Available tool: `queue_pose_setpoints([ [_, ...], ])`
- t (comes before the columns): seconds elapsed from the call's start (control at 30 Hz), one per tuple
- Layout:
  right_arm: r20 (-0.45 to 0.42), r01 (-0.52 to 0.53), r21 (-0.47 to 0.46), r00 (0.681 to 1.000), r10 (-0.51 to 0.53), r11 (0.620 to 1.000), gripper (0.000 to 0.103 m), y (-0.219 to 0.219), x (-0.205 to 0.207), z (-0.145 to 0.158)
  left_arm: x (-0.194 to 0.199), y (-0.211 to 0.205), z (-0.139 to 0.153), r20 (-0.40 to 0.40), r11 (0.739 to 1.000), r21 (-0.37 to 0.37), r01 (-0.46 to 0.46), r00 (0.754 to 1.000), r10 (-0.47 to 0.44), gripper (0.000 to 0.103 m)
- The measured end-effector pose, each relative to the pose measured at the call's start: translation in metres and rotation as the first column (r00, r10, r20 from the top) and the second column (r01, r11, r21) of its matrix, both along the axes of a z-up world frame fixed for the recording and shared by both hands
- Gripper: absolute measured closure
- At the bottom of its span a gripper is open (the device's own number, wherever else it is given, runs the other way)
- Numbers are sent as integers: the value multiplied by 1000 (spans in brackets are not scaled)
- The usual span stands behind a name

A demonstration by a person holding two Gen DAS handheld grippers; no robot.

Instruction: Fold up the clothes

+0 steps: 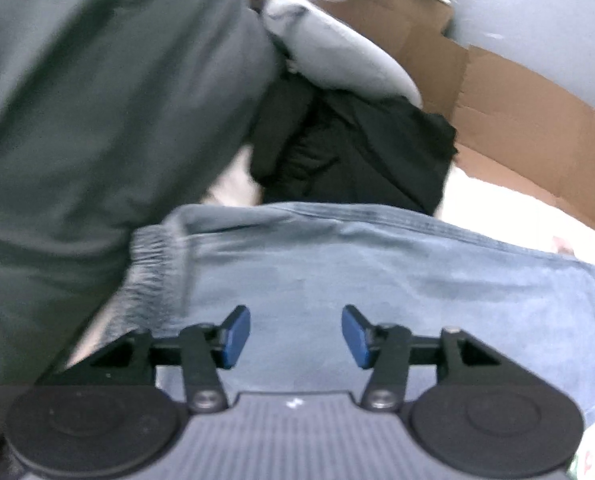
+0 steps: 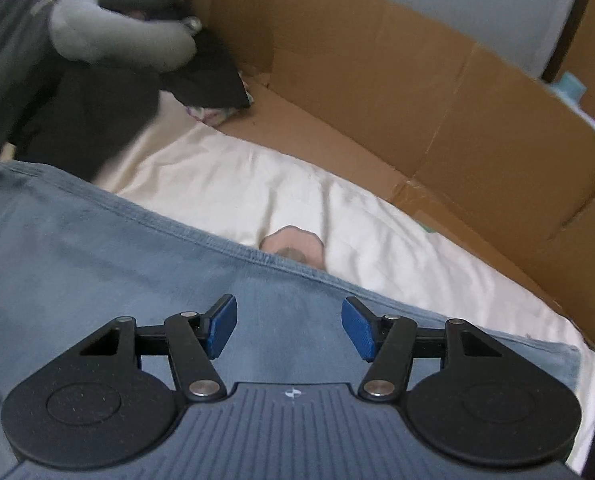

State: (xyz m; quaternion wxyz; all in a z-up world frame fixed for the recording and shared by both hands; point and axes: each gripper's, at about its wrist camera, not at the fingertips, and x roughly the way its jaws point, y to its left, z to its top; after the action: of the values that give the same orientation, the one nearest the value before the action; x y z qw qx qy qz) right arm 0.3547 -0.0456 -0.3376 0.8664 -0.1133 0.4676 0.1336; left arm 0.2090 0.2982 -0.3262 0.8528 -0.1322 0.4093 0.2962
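**Hanging over the blue clothes with open fingers**

Looking down from the left wrist, the left gripper hangs above a blue garment. Its two blue fingers stand apart with a clear gap between them, and nothing is held there. The blue cloth lies flat below them. A bunched, stretchy band shows on its left side. A big gray-green cloth fills the left of this view. Behind the blue garment lies a black piece of clothing, with a pale gray bundle on top of it.

From the right wrist, the right gripper also hangs over the blue garment. Its fingers are wide apart and hold nothing. The stitched edge of the blue cloth runs across the view, and past it is a cream sheet. A small pink round patch peeks out at that edge. A brown cardboard wall stands beside the sheet. The black clothing and a gray bundle sit at the far left.
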Motion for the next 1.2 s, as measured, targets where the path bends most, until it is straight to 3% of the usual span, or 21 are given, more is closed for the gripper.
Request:
queue_pose_setpoints([
  [0.23,7,-20,58,1000,20,998,38,-34,-62,63,-44,-9,57,10,997,-75,-20,1000,21,46],
  [0.43,62,42,52,997,-45,998,38,-59,-111,118,-82,-24,93,21,993,-106,-47,999,49,46],
  [0.6,94,90,99,991,-99,991,38,-81,-153,159,-112,-50,126,24,996,-80,-26,999,28,43],
  [0.73,128,106,121,984,-121,987,38,-95,-185,182,-133,-73,151,19,999,-18,30,999,-30,37],
  [0.83,152,101,123,981,-119,987,38,-105,-209,197,-146,-85,164,2,998,6,60,998,-60,35],
  [1.2,174,95,171,977,-126,981,37,-138,-288,246,-189,-103,181,41,998,-59,16,999,-14,32],
])
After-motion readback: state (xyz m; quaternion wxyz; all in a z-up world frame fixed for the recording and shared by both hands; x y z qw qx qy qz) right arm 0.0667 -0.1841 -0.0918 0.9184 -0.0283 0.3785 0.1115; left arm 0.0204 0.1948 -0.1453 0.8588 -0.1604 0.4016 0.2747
